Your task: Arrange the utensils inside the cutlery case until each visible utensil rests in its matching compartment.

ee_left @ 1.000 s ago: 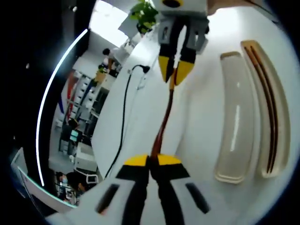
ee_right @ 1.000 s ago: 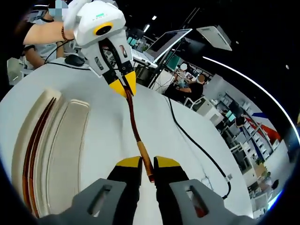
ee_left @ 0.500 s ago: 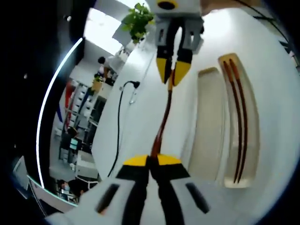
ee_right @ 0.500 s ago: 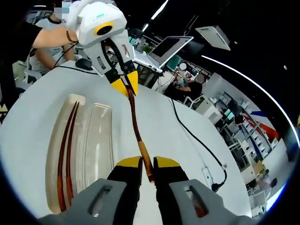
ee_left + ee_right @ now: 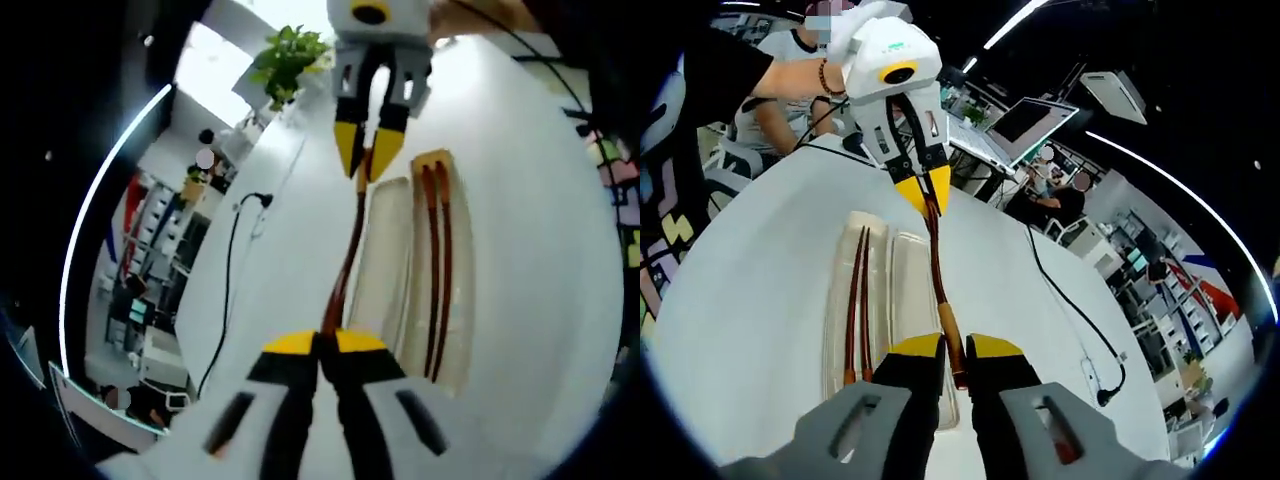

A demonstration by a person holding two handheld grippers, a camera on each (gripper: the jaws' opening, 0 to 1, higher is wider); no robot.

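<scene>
Left gripper view: the left tool (image 5: 322, 345) is pinching one end of a long brown utensil (image 5: 347, 262), jaws pressed against it. The right tool (image 5: 367, 160) is gripping the far end. The utensil is hanging in the air above the white table (image 5: 520, 200), running beside the cutlery case (image 5: 385, 270). Two brown chopsticks (image 5: 437, 262) are lying in the case's outer compartment.

Right gripper view: the right tool (image 5: 953, 352) is clamping the utensil's (image 5: 939, 285) thicker end. The left tool (image 5: 923, 187) is holding the other end. The case (image 5: 902, 290) is sitting below on the table (image 5: 760, 260), chopsticks (image 5: 858, 300) inside its far compartment.
</scene>
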